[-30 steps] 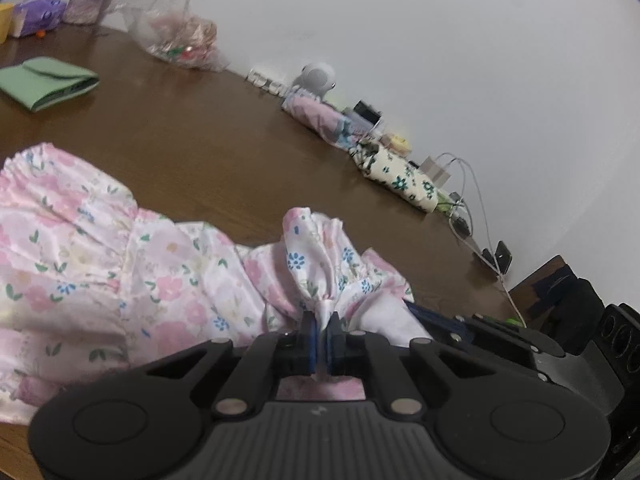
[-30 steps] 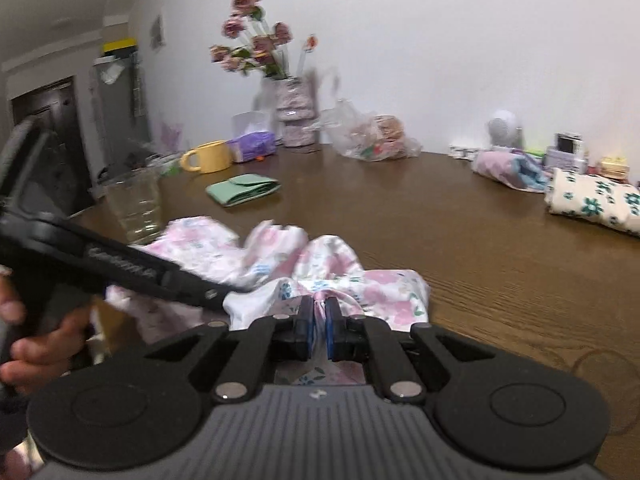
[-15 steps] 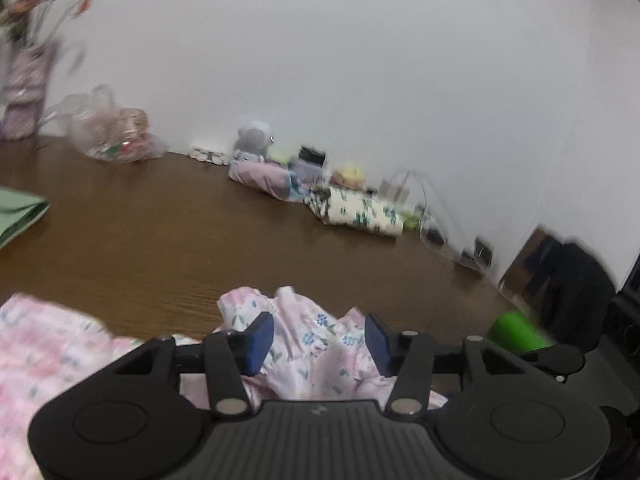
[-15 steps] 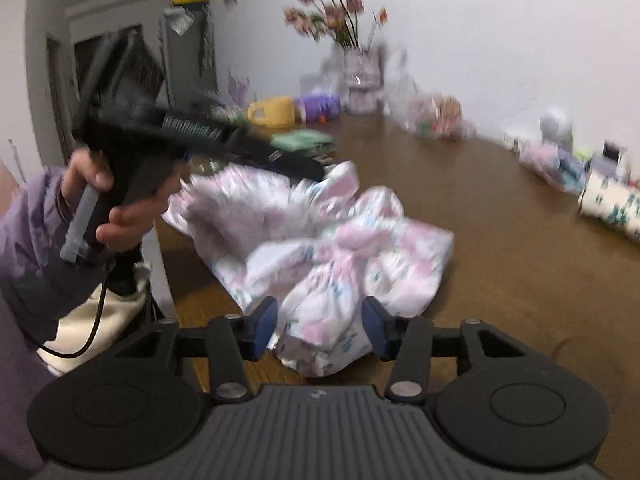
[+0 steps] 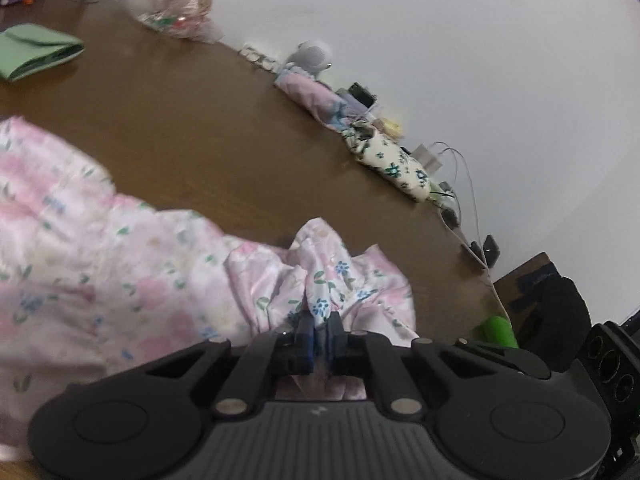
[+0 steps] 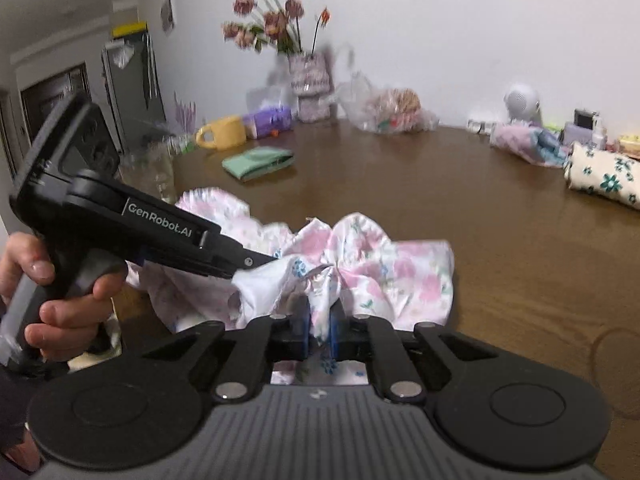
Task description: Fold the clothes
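Gripping a bunched fold of pink floral garment (image 6: 372, 268), the right gripper (image 6: 320, 330) has its blue pads closing on the cloth pinched between them. Beside it, the left gripper (image 5: 318, 334) is likewise closing, its jaws clenched on another gathered ridge of the same garment, which lies crumpled on the near part of a brown wooden table (image 6: 500, 220).

In the right wrist view, the left gripper's black body (image 6: 132, 220) is seen from the side, held by a hand (image 6: 60, 304); white lettering on its arm reads "GenRobot.AI".

Containers at the far end of the table: a patterned vase (image 6: 312, 88) holding dried pink flowers, a yellow mug (image 6: 222, 132) whose contents cannot be seen, a clear drinking glass (image 6: 150, 172) near the left edge, and a clear plastic bag (image 6: 390, 110) with brownish items inside, too blurred to name.

A folded green cloth (image 6: 258, 162) rests mid-table. Along the wall lie a rolled cream cloth with dark flowers (image 6: 604, 180) and a rolled pink cloth (image 6: 528, 146). No other writing is legible.
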`<state>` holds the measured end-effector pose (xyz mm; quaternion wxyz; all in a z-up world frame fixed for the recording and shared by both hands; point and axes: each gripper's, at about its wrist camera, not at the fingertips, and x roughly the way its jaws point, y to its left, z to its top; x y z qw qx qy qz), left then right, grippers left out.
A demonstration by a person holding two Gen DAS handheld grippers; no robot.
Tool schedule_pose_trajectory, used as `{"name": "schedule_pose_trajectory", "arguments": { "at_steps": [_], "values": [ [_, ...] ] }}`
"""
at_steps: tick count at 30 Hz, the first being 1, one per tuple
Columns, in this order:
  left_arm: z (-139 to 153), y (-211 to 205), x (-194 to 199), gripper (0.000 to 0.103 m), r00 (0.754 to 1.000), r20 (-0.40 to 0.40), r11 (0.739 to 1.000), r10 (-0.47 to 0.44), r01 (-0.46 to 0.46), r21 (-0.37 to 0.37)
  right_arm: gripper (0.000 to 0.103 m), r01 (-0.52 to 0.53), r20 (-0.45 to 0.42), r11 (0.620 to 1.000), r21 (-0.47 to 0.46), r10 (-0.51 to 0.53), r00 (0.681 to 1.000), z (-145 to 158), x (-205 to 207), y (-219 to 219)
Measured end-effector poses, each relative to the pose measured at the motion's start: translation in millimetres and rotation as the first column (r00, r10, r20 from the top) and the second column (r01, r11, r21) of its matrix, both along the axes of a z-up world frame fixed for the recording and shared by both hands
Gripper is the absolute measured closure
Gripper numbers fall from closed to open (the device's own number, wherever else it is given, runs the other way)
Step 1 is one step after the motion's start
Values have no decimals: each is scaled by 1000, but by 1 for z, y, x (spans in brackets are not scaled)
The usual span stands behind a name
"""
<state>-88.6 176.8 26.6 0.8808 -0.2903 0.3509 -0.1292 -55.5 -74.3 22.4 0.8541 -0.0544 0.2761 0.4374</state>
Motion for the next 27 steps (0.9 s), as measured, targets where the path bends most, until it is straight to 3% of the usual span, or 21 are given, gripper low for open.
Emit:
{"name": "schedule_pose_trajectory", "arguments": {
  "at_steps": [1, 3, 5, 8, 25, 27],
  "values": [
    [0, 2, -1, 91, 1000, 9, 1000, 5, -5, -12, 94, 0, -1, 1000, -12, 0, 1000, -2, 0, 3],
    [4, 4, -7, 63, 999, 44, 1000, -2, 2, -1, 93, -1, 0, 1000, -29, 1, 1000, -6, -1, 5],
    [10, -2, -12, 42, 996, 88, 999, -17, 14, 35, 92, 0, -8, 1000, -24, 0, 1000, -7, 0, 5],
    [14, -12, -14, 28, 985, 148, 995, -84, 75, 65, 92, 4, -29, 1000, -8, -4, 1000, -9, 2, 3],
    [4, -18, -25, 19, 961, 225, 986, -163, 154, 61, 91, 8, -99, 999, 45, -4, 995, -13, 11, 0],
    [3, -21, -26, 27, 959, 229, 984, -169, 152, 90, 90, 8, -99, 999, 46, -3, 995, -13, 10, 1]
  ]
}}
